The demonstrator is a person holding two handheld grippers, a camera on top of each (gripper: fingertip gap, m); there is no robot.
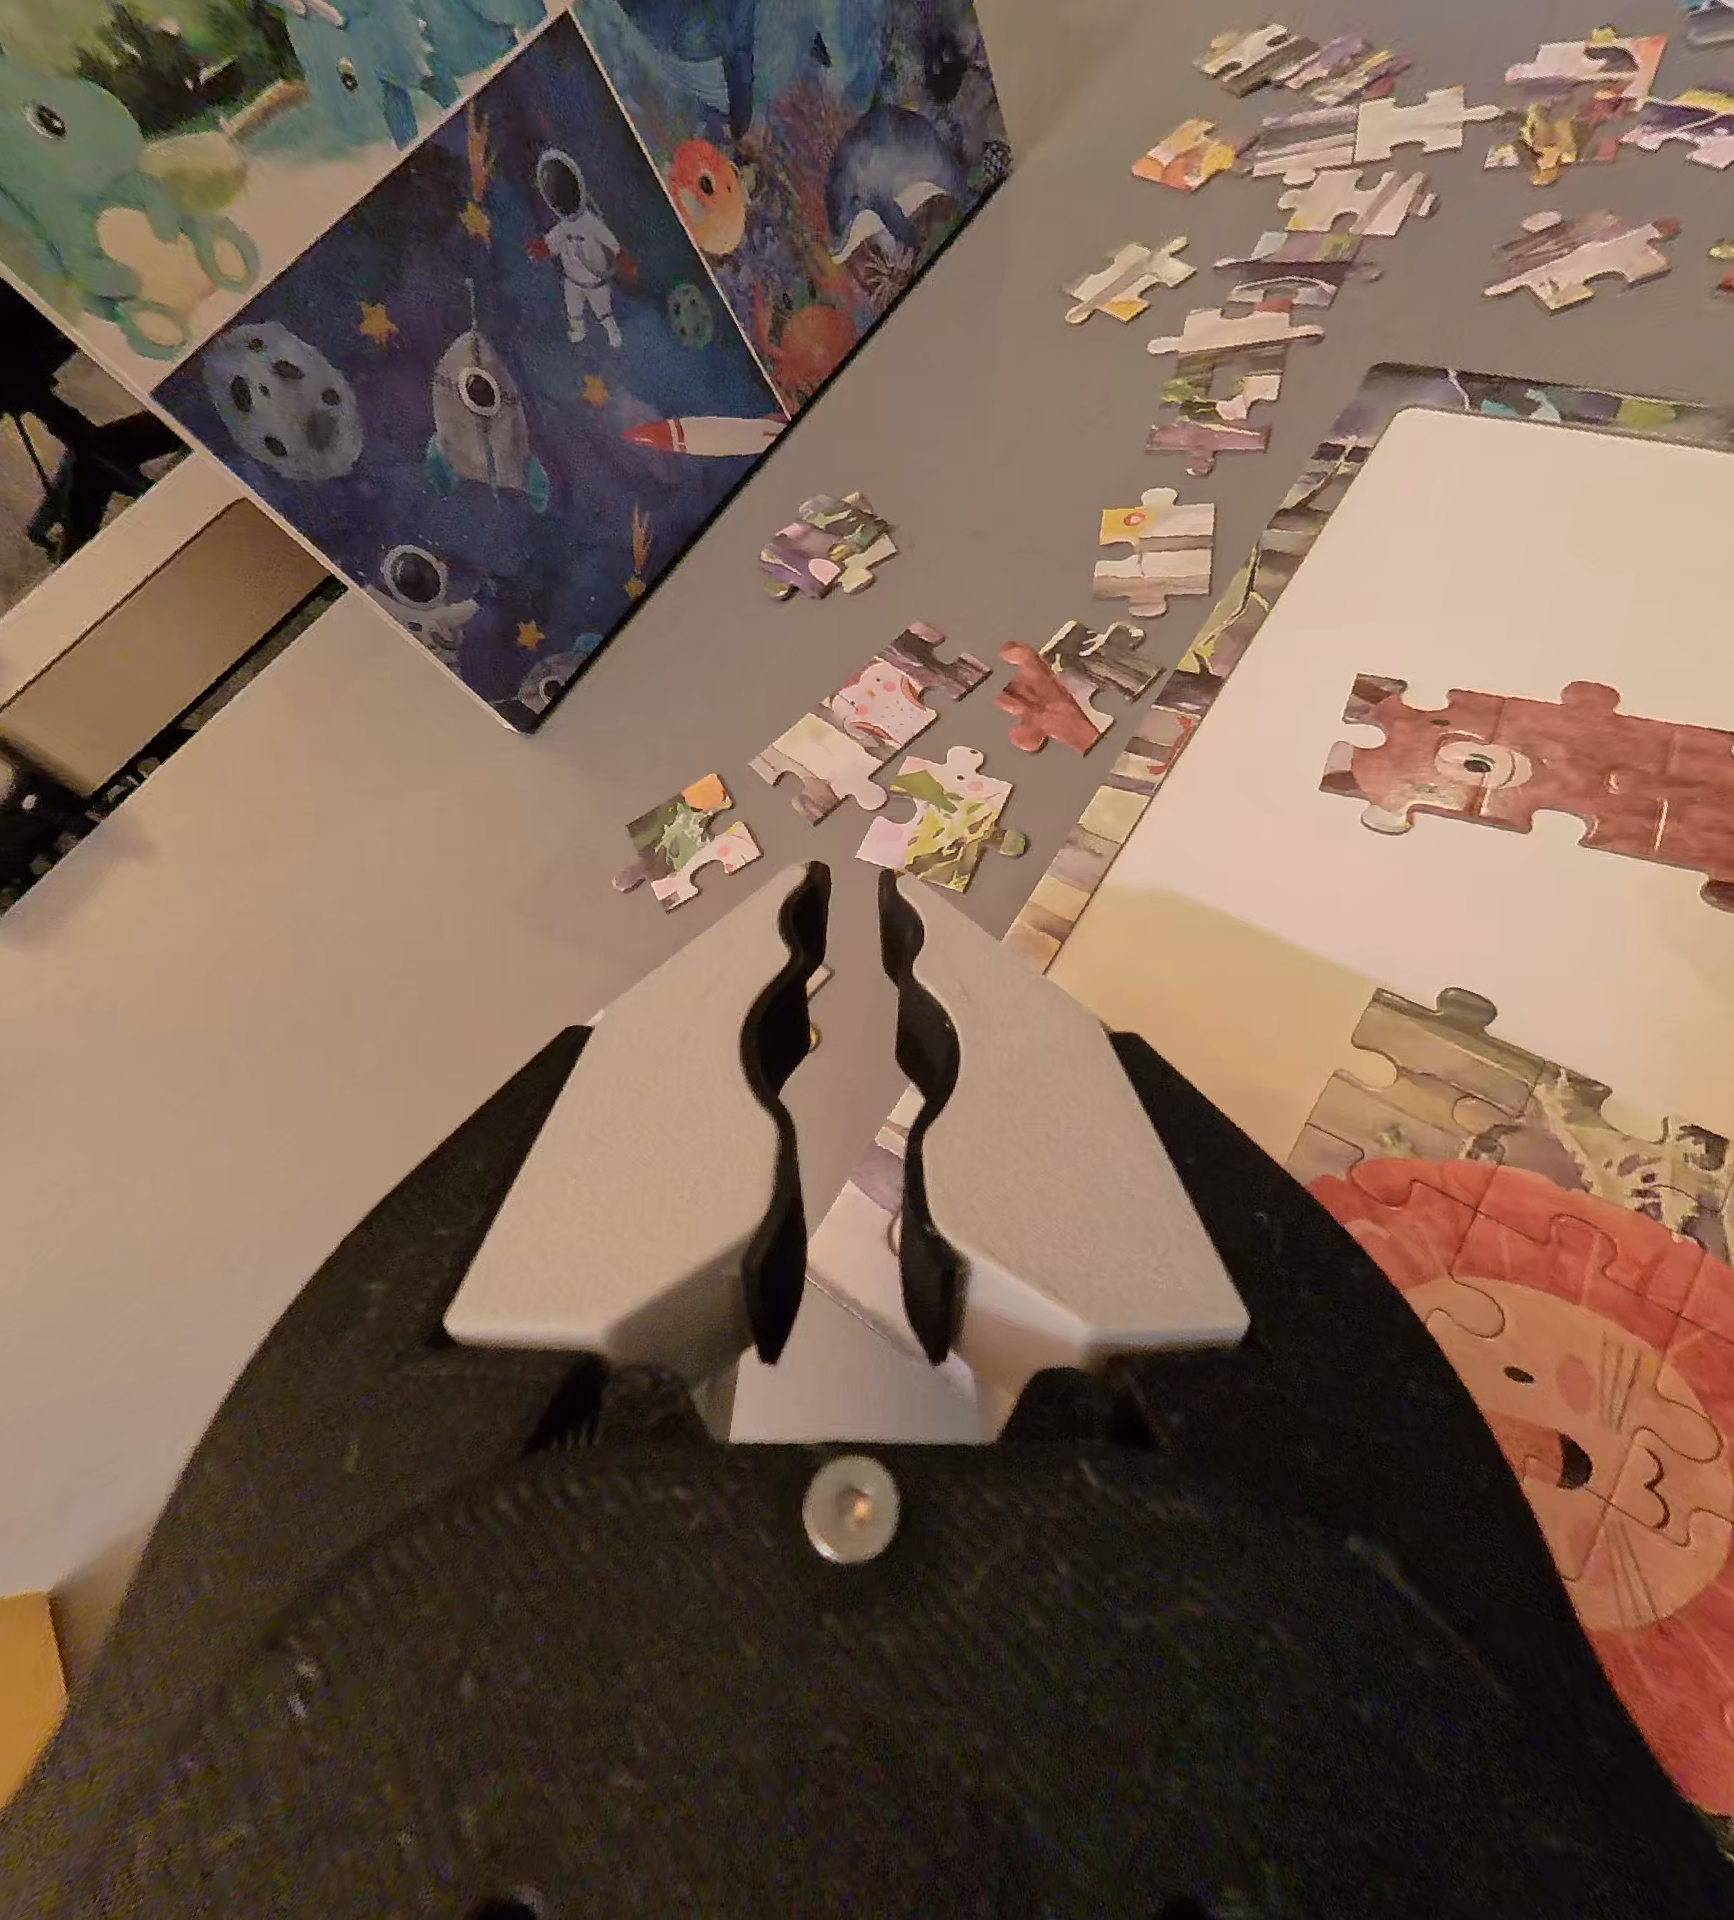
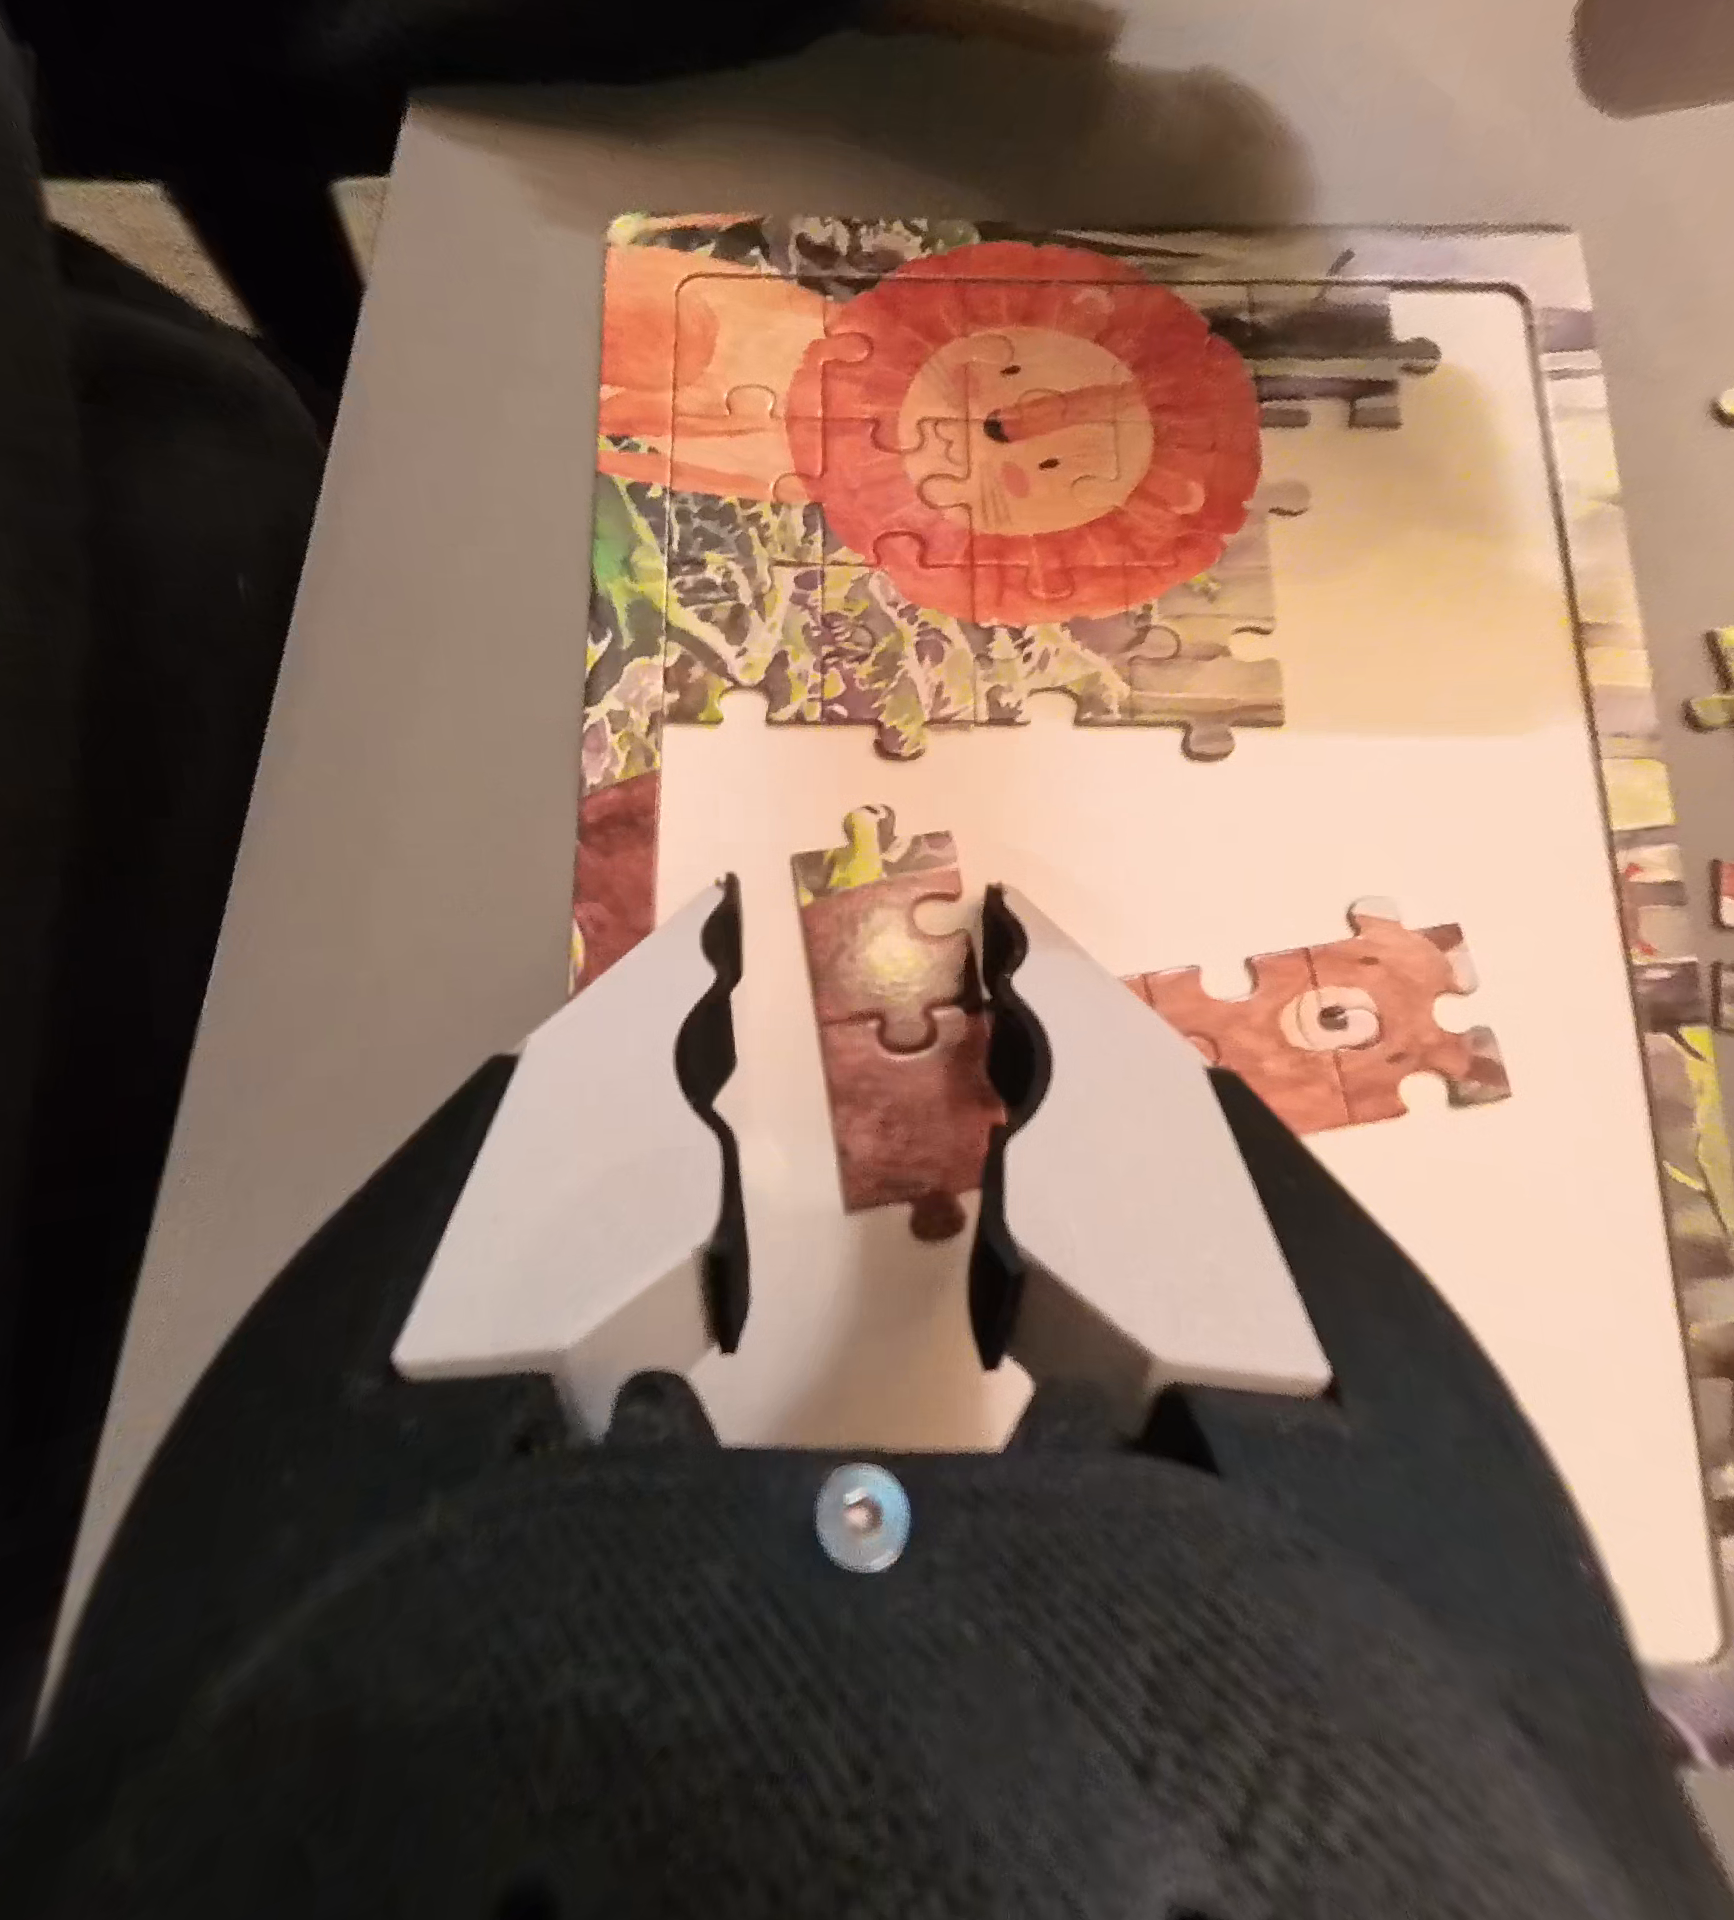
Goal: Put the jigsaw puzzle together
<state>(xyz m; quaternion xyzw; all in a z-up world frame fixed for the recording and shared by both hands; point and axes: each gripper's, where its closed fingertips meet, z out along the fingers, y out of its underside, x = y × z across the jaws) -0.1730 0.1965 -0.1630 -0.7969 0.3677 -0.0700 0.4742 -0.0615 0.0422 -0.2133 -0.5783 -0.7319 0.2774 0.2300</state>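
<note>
- Over the white inside of the puzzle tray (image 2: 1206, 1351), near its left edge, your right gripper (image 2: 858, 899) hovers with its jaws parted wide, straddling a joined brown strip of two pieces (image 2: 889, 1029); the right finger sits at the strip's edge, and you cannot tell from this view whether it touches.
- Just right of that strip lies a brown bear-face cluster (image 2: 1330, 1023), loose on the white tray floor.
- At the tray's far left corner, the lion section (image 2: 1024, 436) is assembled, with green foliage pieces joined along its near side.
- Your left gripper (image 1: 852, 883) hangs above the grey table (image 1: 323, 935), just off the tray's painted border (image 1: 1133, 748); its jaws stand narrowly apart and hold nothing.
- Loose pieces (image 1: 873, 717) lie scattered on the table just beyond the left fingertips, and more (image 1: 1362, 135) are spread toward the table's far edge.
- A puzzle box (image 1: 489, 364) with space and sea pictures stands at the table's far left.
</note>
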